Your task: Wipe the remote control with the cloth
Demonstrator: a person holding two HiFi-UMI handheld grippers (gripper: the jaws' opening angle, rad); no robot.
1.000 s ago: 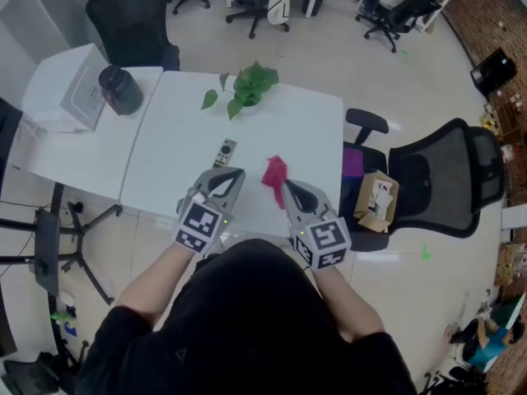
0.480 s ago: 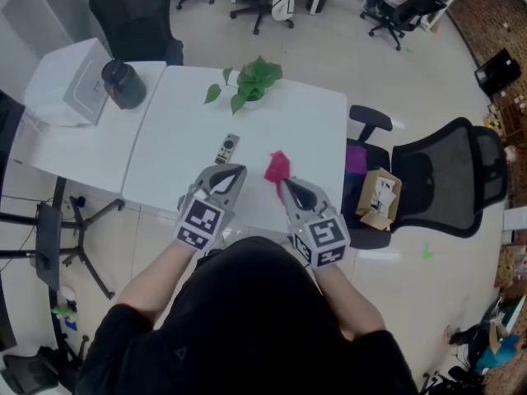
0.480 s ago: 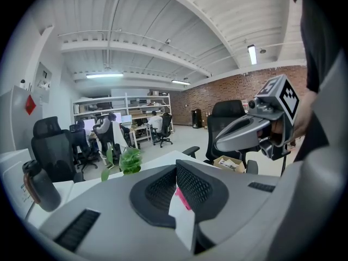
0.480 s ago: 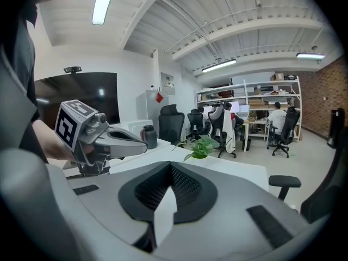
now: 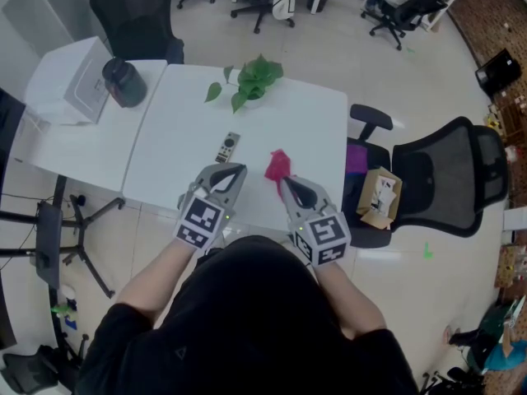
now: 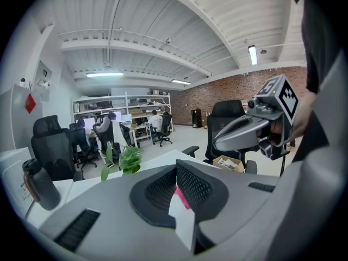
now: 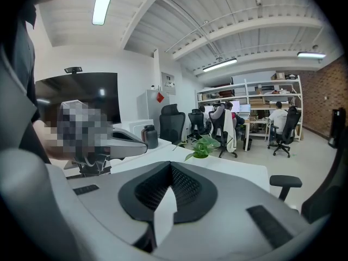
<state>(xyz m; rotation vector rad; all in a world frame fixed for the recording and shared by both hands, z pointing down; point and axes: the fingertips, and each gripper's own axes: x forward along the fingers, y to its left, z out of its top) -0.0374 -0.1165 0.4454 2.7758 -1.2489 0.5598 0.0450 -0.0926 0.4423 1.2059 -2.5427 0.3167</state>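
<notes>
**Table [image 5: 177, 130], centre of the head view.** The remote control [image 5: 228, 147] lies flat, left of centre, with its long axis running up the frame.

**Left gripper [image 5: 238, 172].** It hangs just below the remote, and its tips are short of it and not touching. Its jaws are fully together with nothing between them. The pink sliver seen past them in the left gripper view is the cloth lying beyond, not a hold.

**Cloth [image 5: 277, 165].** It is bunched in a red heap right of the remote, near it but apart.

**Right gripper [image 5: 285, 183].** It sits just below the cloth, with its jaws likewise closed and empty. Whether its tips touch the cloth I cannot tell.

**Finding.** The cloth is down, the remote is bare, and both your grippers are empty. This fits a cloth yet to be lifted and equally a cloth set down after wiping. The pictures do not settle which.

**Handling, in my judgement.**
- The remote looks slim and light on a smooth top, so it would slide under a wipe unless one closed gripper steadies it.
- The cloth is soft and heaped, so a pinch at its peak would hold better than one at a trailing edge.
- The plant [image 5: 251, 81] at upper centre is well clear of your working area
</notes>
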